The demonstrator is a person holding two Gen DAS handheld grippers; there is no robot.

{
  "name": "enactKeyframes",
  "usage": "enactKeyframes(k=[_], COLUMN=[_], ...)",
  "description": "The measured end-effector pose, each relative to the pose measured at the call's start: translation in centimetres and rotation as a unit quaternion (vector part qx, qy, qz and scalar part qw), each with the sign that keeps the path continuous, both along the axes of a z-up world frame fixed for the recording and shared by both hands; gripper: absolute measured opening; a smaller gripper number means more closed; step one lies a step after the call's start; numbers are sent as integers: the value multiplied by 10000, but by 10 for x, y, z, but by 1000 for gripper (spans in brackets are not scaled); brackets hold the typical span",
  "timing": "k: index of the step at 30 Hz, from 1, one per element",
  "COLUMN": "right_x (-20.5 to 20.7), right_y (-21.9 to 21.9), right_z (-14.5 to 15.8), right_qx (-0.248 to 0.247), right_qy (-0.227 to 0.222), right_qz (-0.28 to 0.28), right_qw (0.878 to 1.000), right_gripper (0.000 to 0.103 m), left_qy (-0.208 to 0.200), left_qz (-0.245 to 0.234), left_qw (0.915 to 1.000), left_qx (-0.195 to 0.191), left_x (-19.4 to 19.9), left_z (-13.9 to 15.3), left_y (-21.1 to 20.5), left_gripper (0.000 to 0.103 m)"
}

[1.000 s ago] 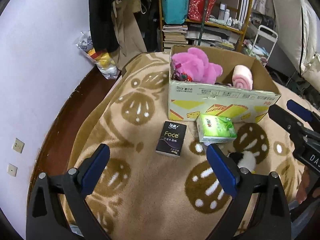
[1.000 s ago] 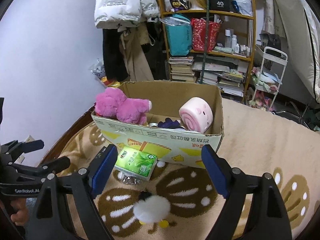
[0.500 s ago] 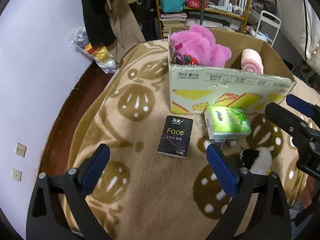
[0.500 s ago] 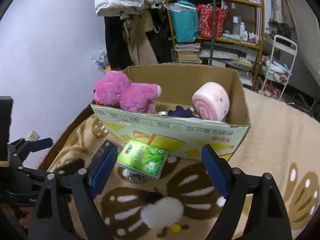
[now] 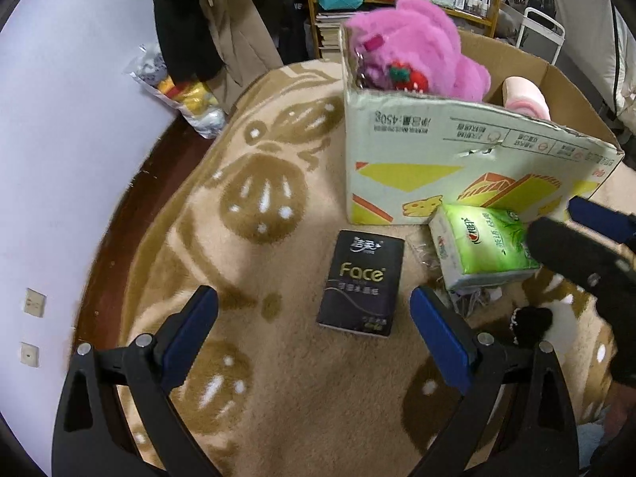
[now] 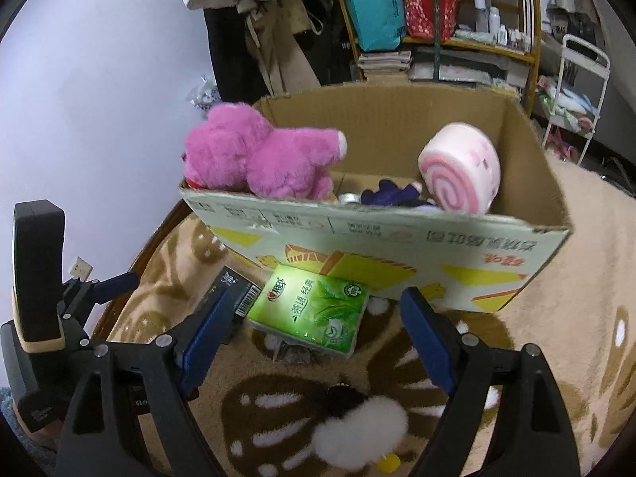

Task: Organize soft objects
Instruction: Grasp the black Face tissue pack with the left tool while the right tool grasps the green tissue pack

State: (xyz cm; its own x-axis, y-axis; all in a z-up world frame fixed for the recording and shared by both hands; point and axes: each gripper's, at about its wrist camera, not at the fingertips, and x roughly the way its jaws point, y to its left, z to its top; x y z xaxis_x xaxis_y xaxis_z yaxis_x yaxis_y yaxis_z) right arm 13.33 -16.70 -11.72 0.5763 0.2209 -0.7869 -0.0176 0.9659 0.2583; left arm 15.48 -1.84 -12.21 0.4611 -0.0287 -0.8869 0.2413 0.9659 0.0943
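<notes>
A cardboard box (image 5: 457,159) (image 6: 397,250) stands on a patterned blanket. It holds a pink plush bear (image 5: 417,51) (image 6: 254,159), a pink swirl roll plush (image 6: 461,167) (image 5: 524,95) and a dark purple item (image 6: 391,194). A black "Face" tissue pack (image 5: 361,282) (image 6: 234,294) lies in front of the box, a green tissue pack (image 5: 481,246) (image 6: 314,306) beside it. A white and black plush (image 6: 357,429) (image 5: 532,322) lies nearer. My left gripper (image 5: 314,334) is open over the black pack. My right gripper (image 6: 314,342) is open over the green pack.
The blanket (image 5: 278,397) covers the surface; a dark wooden edge (image 5: 119,230) and a wall run along the left. A shelf (image 6: 437,20) with bags and bottles, hanging clothes (image 6: 254,20) and a white cart (image 6: 576,79) stand behind the box.
Both grippers have moved forward and lower toward the tissue packs and the box. Nothing has been picked up.
</notes>
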Motion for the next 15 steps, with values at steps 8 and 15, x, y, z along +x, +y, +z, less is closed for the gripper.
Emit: enactKeyframes(k=[8, 15], right_x=[11, 9], right_y=[12, 21], right_z=[-16, -25], right_qx=[-126, -232], right_qy=[193, 90], right_qz=[179, 159], right_qw=[9996, 9996], right_gripper=[90, 90], left_qy=[379, 269], left_qz=[166, -54], left_qw=[9985, 9996], left_qx=[-345, -109], left_x=[10, 7], left_z=[-18, -23], left_y=[7, -4], left_gripper=[96, 95])
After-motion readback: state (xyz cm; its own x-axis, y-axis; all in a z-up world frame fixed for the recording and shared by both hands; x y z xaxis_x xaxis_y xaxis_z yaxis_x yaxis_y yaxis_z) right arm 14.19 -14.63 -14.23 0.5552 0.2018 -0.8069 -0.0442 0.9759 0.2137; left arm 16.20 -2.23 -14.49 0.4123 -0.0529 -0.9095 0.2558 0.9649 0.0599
